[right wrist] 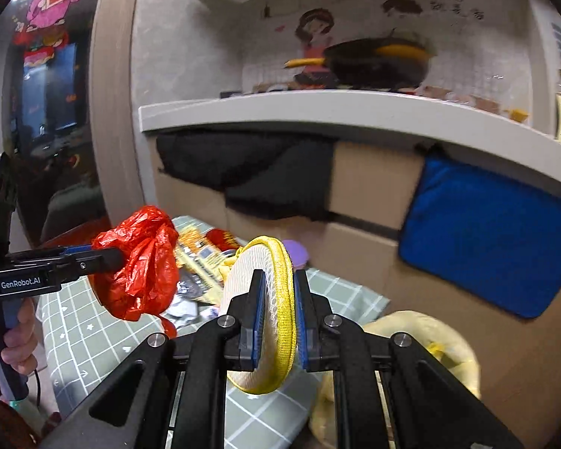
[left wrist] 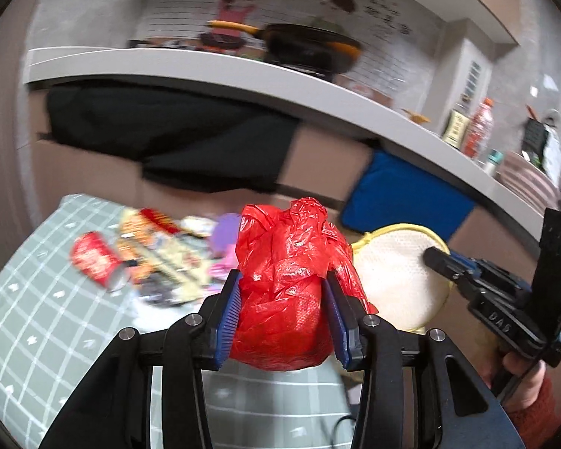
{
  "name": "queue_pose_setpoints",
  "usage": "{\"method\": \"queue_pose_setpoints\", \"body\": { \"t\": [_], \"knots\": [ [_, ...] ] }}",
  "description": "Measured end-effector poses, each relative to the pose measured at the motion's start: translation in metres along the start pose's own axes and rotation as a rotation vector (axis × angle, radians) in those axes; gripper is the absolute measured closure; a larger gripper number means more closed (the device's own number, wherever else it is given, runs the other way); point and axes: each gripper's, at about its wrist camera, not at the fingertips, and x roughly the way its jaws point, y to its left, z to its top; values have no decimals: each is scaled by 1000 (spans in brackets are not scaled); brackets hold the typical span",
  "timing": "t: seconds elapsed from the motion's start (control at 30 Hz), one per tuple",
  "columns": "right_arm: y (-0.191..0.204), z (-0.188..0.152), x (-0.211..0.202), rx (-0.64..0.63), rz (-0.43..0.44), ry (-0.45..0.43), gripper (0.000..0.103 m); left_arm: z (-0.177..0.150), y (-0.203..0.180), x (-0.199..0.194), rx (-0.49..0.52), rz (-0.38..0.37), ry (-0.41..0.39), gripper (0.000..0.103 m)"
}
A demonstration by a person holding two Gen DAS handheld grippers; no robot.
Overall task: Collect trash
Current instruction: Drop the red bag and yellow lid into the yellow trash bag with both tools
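Trash is half gathered: left hand-held gripper (left wrist: pixel 282 292) pinches a red plastic bag (left wrist: pixel 288 262), right hand-held gripper (right wrist: pixel 276 310) pinches a yellow-rimmed mesh disc (right wrist: pixel 269 299), while wrappers (left wrist: pixel 161 254) remain on the checked surface (left wrist: pixel 37 318).

We see a grey concrete wall (right wrist: pixel 175 56) with a cartoon couple mural (left wrist: pixel 243 3), a long white countertop (left wrist: pixel 205 71), and a grey-green checked tablecloth (left wrist: pixel 37 318) below.

A home kitchen is showing here: a black frying pan with a yellow handle (right wrist: pixel 377 61) is sitting on the long grey tabletop (right wrist: pixel 318 112), sauce bottles (left wrist: pixel 477 131) standing toward its right end.
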Motion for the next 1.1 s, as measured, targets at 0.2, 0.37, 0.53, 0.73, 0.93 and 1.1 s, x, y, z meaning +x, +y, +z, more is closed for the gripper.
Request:
{"method": "queue_pose_setpoints", "body": {
  "t": [0.2, 0.37, 0.53, 0.73, 0.93, 1.1],
  "knots": [
    [-53, -8, -37, 44, -123, -41, 90, 12, -72, 28, 75, -103, 17, 60],
    [-101, -21, -68, 88, -222, -55, 90, 14, -127, 64, 114, -194, 63, 60],
    [-142, -31, -82, 126, -278, -63, 90, 14, -161, 102, 143, -223, 91, 60],
    [-169, -43, -68, 171, -292, -37, 90, 4, -165, 151, 121, -209, 173, 61],
    [-177, -52, -42, 180, -276, 5, 90, -17, -149, 192, 92, -180, 261, 61],
    [-184, -61, -25, 195, -276, 36, 90, -31, -138, 221, 63, -175, 333, 61]
  ]
}}
